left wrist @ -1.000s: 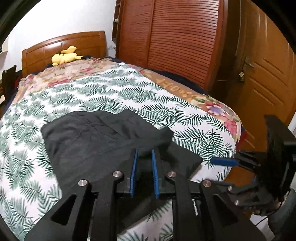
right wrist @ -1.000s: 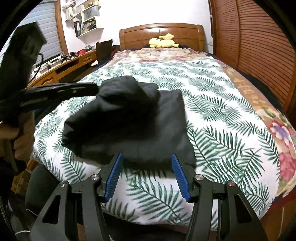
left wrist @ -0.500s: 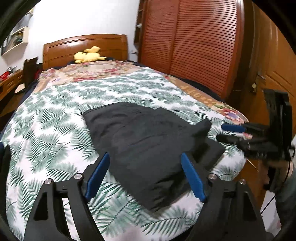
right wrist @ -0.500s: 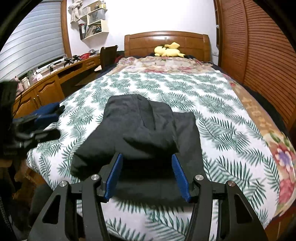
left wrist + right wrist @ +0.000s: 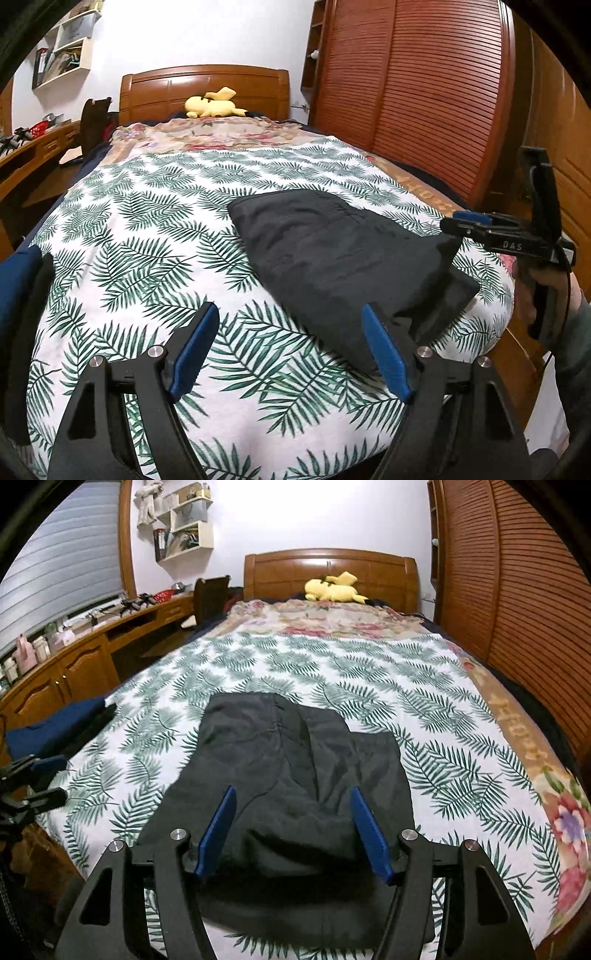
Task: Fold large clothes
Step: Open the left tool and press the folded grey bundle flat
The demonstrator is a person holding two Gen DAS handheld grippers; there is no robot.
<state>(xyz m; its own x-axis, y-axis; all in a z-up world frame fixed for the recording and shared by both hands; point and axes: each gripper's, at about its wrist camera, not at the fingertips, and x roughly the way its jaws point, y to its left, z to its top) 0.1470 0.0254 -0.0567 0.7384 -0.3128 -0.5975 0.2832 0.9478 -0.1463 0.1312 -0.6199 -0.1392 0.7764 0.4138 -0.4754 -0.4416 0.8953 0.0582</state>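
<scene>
Black tongs [image 5: 290,347], blue pads [image 5: 194,349], silver screws [image 5: 155,350].

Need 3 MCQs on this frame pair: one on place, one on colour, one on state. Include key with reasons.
1. Where does the folded dark garment lie?
A. on the leaf-print bedspread, near the foot of the bed
B. against the headboard
C. on the desk

2. What colour is the plush toy by the headboard?
A. red
B. yellow
C. white

3. What is between the pads of the left claw?
A. a pinched garment corner
B. the plush toy
C. nothing held; the pads stand apart above the bedspread

Key:
1 A: the right wrist view shows the garment on the fern print at the near end, far from the headboard.
2 B: both views show it yellow.
3 C: the left wrist view shows the print through the gap, with the garment off to the right; the right claw is opening, with cloth below but not pinched.
</scene>
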